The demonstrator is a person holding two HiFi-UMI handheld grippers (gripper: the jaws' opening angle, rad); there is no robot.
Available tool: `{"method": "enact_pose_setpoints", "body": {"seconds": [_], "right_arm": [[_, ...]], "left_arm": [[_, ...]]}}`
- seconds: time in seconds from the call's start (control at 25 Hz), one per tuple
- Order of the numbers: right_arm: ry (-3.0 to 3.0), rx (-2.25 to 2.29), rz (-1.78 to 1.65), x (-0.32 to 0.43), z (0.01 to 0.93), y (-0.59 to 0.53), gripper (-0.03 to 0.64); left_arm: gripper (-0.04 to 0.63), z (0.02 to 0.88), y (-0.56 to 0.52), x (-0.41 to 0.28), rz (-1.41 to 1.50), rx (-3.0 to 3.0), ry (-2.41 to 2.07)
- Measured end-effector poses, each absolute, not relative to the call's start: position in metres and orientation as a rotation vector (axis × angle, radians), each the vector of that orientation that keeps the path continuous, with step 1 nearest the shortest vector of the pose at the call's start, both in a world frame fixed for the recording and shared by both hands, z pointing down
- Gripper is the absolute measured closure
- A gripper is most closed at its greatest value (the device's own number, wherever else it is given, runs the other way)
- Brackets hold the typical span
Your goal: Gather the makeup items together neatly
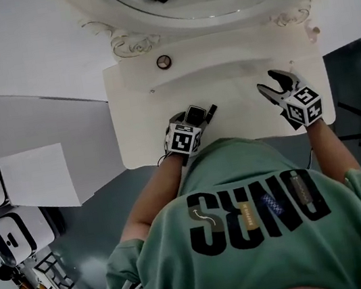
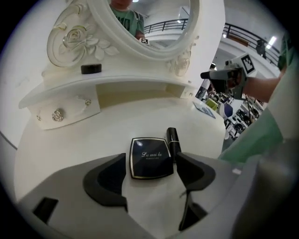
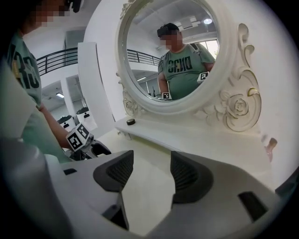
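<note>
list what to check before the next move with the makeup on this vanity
1. left gripper not clamped: ok, jaws apart, the compact lies between them unpinched.
2. lipstick beside the compact: ok.
3. right gripper free: ok, jaws apart, nothing between.
4. round jar gathered: not ok, it sits up on the shelf.
5. packet gathered: not ok, it lies well apart from the compact.
</note>
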State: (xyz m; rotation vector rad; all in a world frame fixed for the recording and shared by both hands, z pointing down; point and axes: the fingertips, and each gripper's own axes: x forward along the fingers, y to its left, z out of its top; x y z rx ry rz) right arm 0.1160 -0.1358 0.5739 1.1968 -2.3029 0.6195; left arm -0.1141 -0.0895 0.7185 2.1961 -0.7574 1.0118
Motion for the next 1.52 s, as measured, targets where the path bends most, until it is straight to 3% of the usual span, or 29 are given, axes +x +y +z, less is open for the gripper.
{"method": "enact_pose_setpoints", "body": {"seconds": [0.48,0.68,1.04,1.32,1.52], "right_arm": [[-2.368,1.133,0.619,0.207,0.57,-0.121,0.374],[-2.408,1.141,0.61,0.24,0.559,-0.123,0.374],[-2.439,1.262,0.604,0.317,0.529,-0.117,0.374],[-2.389,1.423,0.616,0.396,0.517,-0.089,0.374],[-2.306,1.531,0.684,0.448,0.529,-0.057,0.375]], "left_arm": [[0.293,0.725,-0.094,-0.123,1.015,2.166,-0.911],[0.295,0.669,-0.118,-0.111,0.843,2.139,-1.068],[0.295,0.576,-0.193,0.076,0.631,2.271,-0.958],[0.295,0.581,-0.233,0.215,0.663,2.257,-0.899],[0.295,0.605,-0.252,0.266,0.689,2.182,-0.95]]}}
